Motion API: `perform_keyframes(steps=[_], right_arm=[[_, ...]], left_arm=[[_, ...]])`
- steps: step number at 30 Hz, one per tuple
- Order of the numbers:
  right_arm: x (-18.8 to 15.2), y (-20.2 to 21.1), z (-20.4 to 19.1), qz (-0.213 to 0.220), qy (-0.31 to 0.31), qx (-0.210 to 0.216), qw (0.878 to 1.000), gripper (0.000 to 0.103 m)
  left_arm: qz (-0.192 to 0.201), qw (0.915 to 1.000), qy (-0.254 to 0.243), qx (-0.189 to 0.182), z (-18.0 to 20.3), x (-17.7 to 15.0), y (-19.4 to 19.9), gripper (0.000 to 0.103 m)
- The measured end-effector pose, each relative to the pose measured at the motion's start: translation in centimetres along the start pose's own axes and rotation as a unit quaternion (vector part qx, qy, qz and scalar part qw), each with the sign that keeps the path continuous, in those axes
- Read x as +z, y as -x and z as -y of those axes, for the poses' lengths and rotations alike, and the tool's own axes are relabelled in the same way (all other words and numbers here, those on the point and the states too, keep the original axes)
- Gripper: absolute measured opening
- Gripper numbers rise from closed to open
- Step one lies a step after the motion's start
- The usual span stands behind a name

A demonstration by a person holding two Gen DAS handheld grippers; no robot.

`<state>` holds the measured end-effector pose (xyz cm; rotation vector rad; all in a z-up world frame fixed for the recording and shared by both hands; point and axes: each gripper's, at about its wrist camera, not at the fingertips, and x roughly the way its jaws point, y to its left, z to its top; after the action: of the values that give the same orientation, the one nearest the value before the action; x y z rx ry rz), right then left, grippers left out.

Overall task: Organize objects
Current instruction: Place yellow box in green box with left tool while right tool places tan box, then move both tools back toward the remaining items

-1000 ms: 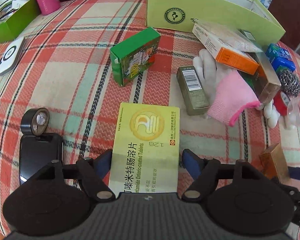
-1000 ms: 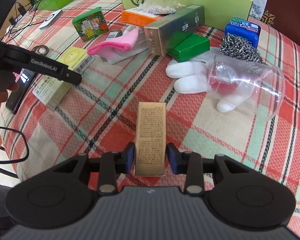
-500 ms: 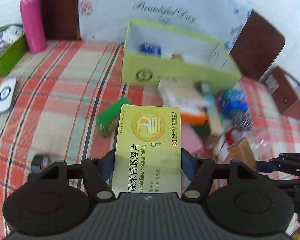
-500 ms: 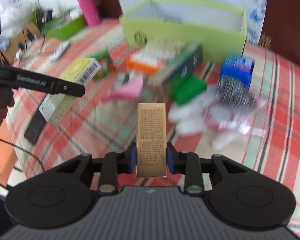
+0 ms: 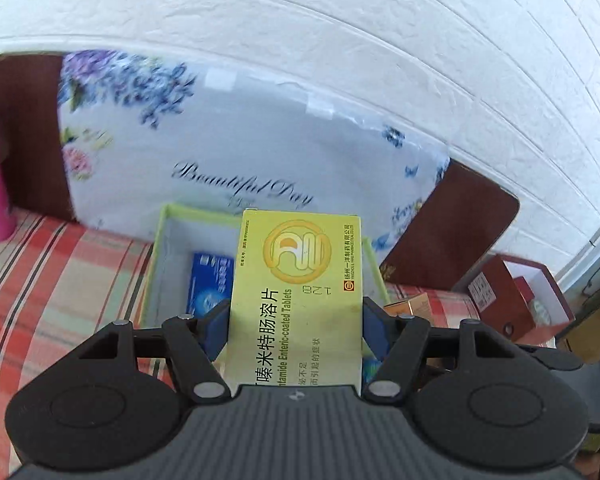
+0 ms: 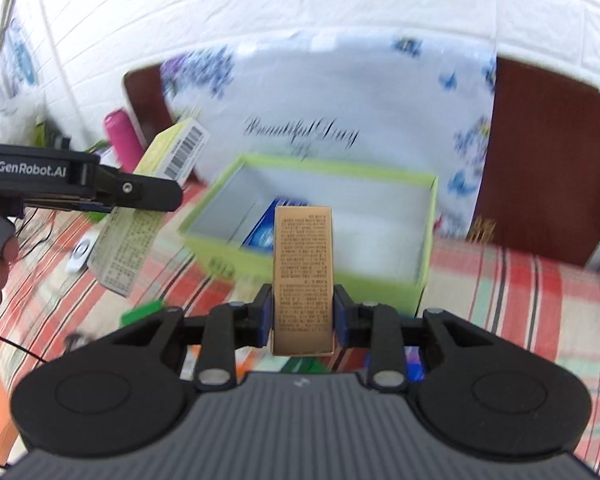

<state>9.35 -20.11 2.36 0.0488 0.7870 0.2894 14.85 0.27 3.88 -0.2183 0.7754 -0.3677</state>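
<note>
- Through the left wrist camera we see our left gripper clamped on the yellow tablet box, one blue pad pressed against each long side, the box carried in the air with its far end over the green storage box.
- That view shows the tablet box's printed top, a gold logo and the words "Enteric-coated Tablets"; the right wrist view shows instead its barcoded end and small-print side, seen from the right and tilted.
- Through the right wrist camera we see our right gripper closed narrowly on the gold carton, which stands lengthwise between the pads, its far end in front of the storage box's near wall.
- The left view catches only a corner of the gold carton, low at the right, just beside our fingers.
- Only the right view shows the whole open storage box, with a blue packet lying inside at its left; the left view shows the same packet partly hidden behind the tablet box.
- The right view alone shows the left gripper's black arm from outside, at the left of the storage box.
- A pink bottle stands far left on the plaid tablecloth.
- The right view is blurred, so the small things below the gripper cannot be told apart.
</note>
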Motion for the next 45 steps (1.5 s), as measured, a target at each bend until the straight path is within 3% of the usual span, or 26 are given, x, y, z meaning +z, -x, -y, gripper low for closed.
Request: perform_keyframes(steps=[4,9,22,23,24,27,32,37,43,45], right_arm=[[2.6,-2.0,1.6,0.013,0.001,-0.011,1.000,0.029],[4.7,-5.7,3.7,0.006,-0.007,-0.026,1.000,0.029],[4.4,-15.7,6.1,-0.072,-0.016,-0.042,0.996,0.030],[4.3,-16.3,6.1,-0.080,-0.013,-0.044,0.996,0.032],[4.2,-16.6,6.0,-0.080,-0.004,-0.053,0.995,0.041],[4.2,-16.3,5.2,-0.070,0.030,-0.061,0.995,0.068],[4.0,-12.5,4.6,-0.023,0.037,-0.059,0.997,0.087],[2.5,-6.9,3.7,0.023,0.009,-0.047,0.999,0.097],[-0.8,-1.6,2.2,0.033,-0.016,-0.044,0.998,0.102],[-2.1,-0.2,1.9,0.029,-0.022,-0.043,0.998,0.103]], left_arm=[[-0.026,0.9996,0.012,0.008,-0.5,2.4,-4.5,0.069],[-0.072,0.9955,0.041,0.045,-2.3,3.4,-10.4,0.069],[-0.140,0.9856,0.057,0.076,-4.5,2.6,-18.7,0.071],[-0.145,0.9850,0.056,0.075,-4.6,2.5,-19.0,0.076],[-0.150,0.9843,0.056,0.076,-4.7,2.4,-19.1,0.078],[-0.136,0.9861,0.069,0.066,-5.0,2.3,-17.7,0.078],[-0.033,0.9969,0.058,0.043,-3.9,2.8,-10.5,0.079],[0.045,0.9971,0.046,0.042,-2.1,1.4,-4.0,0.090],[0.027,0.9968,0.060,0.046,-1.3,-2.8,0.0,0.094],[0.013,0.9954,0.068,0.066,-0.9,-4.3,0.8,0.094]])
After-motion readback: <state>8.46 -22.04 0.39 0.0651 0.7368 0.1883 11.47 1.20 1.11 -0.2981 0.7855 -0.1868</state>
